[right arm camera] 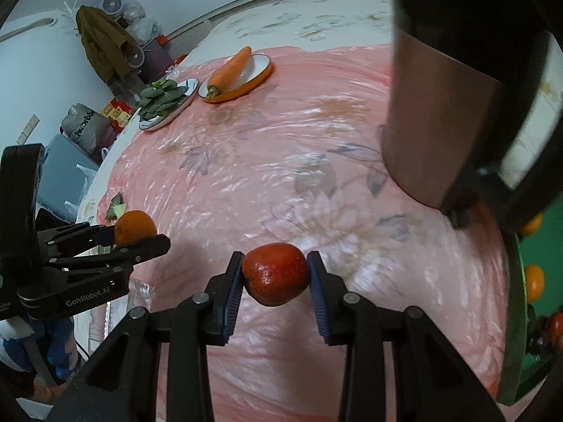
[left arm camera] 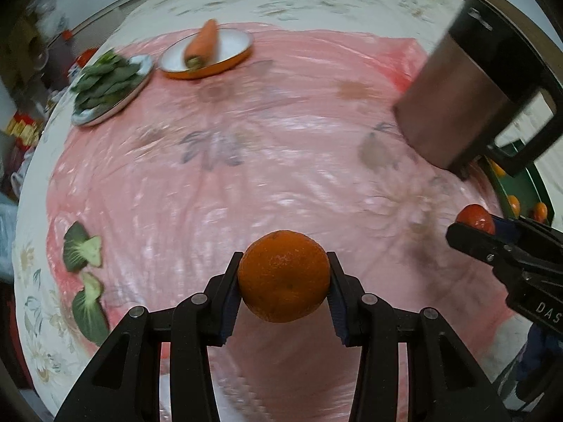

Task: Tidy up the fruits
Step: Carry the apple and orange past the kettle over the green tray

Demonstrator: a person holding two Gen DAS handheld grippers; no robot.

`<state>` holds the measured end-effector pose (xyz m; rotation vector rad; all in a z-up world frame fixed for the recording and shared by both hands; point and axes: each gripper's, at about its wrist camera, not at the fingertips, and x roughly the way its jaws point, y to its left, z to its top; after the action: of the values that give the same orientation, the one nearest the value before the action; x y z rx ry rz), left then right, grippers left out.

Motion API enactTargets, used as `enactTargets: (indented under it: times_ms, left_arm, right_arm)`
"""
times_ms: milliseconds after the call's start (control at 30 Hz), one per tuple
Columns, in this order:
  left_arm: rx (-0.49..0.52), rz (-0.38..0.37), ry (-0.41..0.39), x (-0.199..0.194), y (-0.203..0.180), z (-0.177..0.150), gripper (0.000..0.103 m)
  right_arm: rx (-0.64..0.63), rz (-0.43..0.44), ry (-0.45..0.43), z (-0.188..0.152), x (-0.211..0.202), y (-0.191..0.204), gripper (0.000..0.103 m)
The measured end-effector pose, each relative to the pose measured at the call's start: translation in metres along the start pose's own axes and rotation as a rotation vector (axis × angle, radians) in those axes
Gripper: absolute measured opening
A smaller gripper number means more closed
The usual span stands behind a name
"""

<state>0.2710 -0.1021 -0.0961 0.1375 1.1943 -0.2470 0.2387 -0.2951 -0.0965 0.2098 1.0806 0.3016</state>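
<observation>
My left gripper (left arm camera: pixel 284 274) is shut on an orange (left arm camera: pixel 283 276), held above the pink table cover. In the right wrist view the same orange (right arm camera: pixel 134 227) shows at the left between the left gripper's fingers. My right gripper (right arm camera: pixel 275 274) is shut on a red strawberry-like fruit (right arm camera: pixel 275 273); that fruit (left arm camera: pixel 475 216) also shows at the right edge of the left wrist view. A green tray (right arm camera: pixel 535 246) at the far right holds several small oranges (right arm camera: pixel 534 281); its rim (left arm camera: pixel 506 190) peeks out behind the kettle.
A tall metal kettle (left arm camera: pixel 468 98) with a black handle stands at the right. At the back left are an orange-rimmed plate (left arm camera: pixel 232 49) with a carrot (left arm camera: pixel 201 44) and a plate of green leaves (left arm camera: pixel 105 81). Two bok choy pieces (left arm camera: pixel 82 249) lie at the left edge.
</observation>
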Motion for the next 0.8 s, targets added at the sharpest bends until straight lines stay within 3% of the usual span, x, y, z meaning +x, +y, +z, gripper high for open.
enactTargets:
  times_ms: [367, 800]
  left_arm:
    - [0.15, -0.07, 0.006, -0.001, -0.084, -0.003, 0.038]
    - [0.383, -0.165, 0.013, -0.003, -0.201, -0.011, 0.038]
  right_arm:
    - [0.088, -0.087, -0.013, -0.024, -0.046, -0.067, 0.035]
    - [0.257, -0.257, -0.128, -0.037, -0.11, -0.179, 0.035]
